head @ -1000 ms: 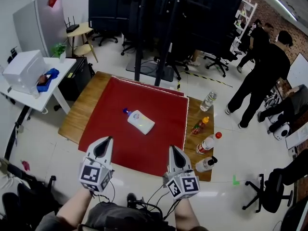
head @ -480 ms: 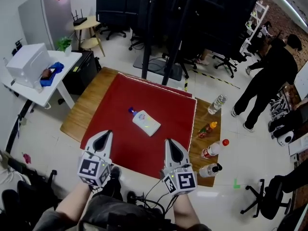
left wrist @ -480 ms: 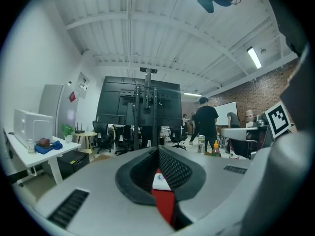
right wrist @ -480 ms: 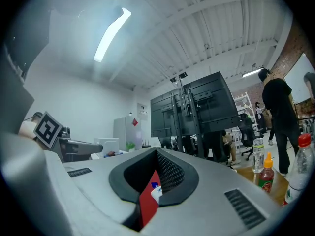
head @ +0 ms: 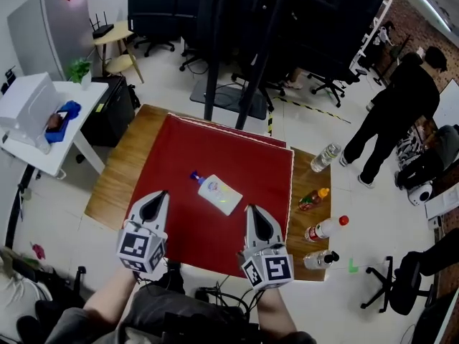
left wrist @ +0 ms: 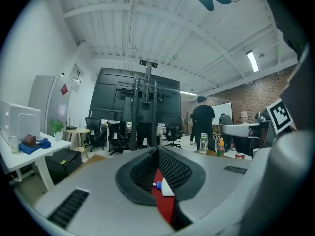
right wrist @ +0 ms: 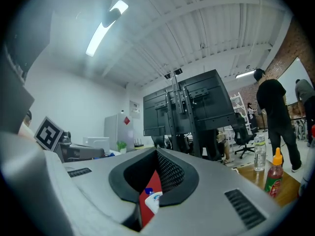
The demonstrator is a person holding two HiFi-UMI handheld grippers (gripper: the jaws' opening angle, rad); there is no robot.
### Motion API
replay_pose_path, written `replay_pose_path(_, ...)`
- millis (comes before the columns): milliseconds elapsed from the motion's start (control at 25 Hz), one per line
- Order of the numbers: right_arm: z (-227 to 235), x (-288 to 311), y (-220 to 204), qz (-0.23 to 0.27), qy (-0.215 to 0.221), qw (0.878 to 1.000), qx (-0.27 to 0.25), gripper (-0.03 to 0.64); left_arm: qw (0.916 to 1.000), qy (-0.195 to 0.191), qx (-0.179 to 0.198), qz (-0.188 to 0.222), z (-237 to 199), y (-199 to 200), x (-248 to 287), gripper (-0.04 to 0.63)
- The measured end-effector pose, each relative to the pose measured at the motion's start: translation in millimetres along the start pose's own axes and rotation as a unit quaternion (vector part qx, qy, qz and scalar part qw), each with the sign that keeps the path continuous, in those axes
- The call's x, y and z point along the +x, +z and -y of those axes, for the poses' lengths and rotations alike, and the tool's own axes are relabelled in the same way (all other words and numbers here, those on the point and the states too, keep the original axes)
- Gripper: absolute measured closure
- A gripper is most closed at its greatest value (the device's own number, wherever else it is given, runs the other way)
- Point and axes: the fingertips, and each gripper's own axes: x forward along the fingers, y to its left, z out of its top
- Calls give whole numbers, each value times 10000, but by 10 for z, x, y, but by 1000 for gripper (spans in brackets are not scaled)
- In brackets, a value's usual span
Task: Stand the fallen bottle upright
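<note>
The fallen bottle [head: 217, 193], white with a blue cap, lies on its side near the middle of the red cloth [head: 215, 149], cap toward the far left. My left gripper [head: 155, 196] hovers over the cloth's near left part, shut and holding nothing, short of the bottle and to its left. On the near right my right gripper [head: 254, 211] is also shut and holds nothing, just in front of the bottle's base. The bottle [left wrist: 166, 189] shows low between the jaws in the left gripper view, and the same bottle [right wrist: 153, 200] in the right gripper view.
The wooden table [head: 115, 174] bears the cloth. On its bare right strip stand a clear water bottle [head: 324, 156] and an orange-capped sauce bottle [head: 313, 198]; a red-capped bottle [head: 326, 228] and a black-capped bottle [head: 319, 258] lie there. A person [head: 398, 113] stands at the far right, a white side table [head: 39, 138] at the left.
Both grippers have moved forward from the table's near edge over the cloth, toward the bottle. Both stayed shut. The bottle has not moved.
</note>
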Motion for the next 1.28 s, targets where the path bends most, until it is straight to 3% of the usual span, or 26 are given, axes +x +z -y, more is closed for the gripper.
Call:
replay_pose_path(440,-156,838,-287,-253,-287,9993,-22,614,9989,-440,-81,-98,-673,-30,715,560)
replay_pose_path(640,-230,1168,-590,-918,-214,9955,-15,614,9971,-674,-191,-301,-858,-195,931,560)
replay_pose_path(1080,-352,1703,-888,-1255,-362,9913,-151,614,9910,-1002,-404,-785,-1198,-572,1278,560)
replay_pose_path(1280,-324,1887,-1246,-1884,-395,9813,-34,612,9890,-999,-475,-982,-1311,-713,1443,560)
